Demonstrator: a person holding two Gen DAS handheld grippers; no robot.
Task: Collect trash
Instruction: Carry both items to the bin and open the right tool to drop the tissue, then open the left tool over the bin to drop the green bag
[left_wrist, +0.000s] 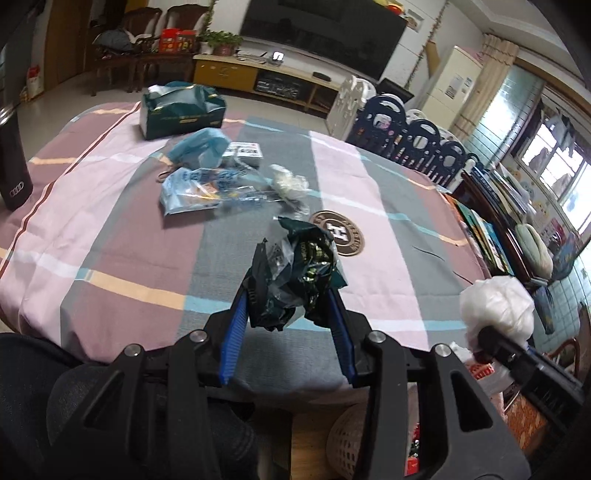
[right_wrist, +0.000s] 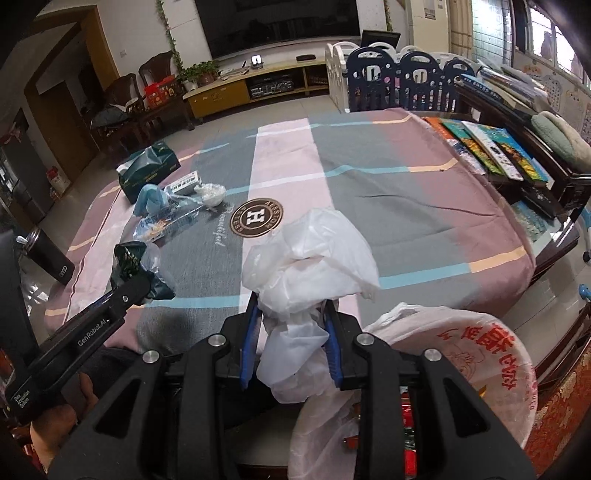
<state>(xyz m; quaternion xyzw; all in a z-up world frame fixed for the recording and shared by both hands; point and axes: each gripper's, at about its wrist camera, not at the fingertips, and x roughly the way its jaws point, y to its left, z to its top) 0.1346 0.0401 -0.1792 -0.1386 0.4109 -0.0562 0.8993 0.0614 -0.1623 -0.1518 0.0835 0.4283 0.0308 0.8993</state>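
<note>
Left wrist view: the left gripper (left_wrist: 291, 295) has its blue fingers (left_wrist: 233, 334) clenched on a crumpled dark green wrapper (left_wrist: 299, 273), raised above the worktop (left_wrist: 110, 236). Beyond the fingertips lies more trash (left_wrist: 207, 184), blurred, probably plastic packets.

Right wrist view: the right gripper (right_wrist: 293, 314) grasps a white plastic bag (right_wrist: 306, 266) between its fingers (right_wrist: 248, 343); right of them gapes a lined bin (right_wrist: 491, 354).

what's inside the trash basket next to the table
A white printed liner fills the basket. Red packaging shows inside; the right tongs and white plastic bag cover the rest.
</note>
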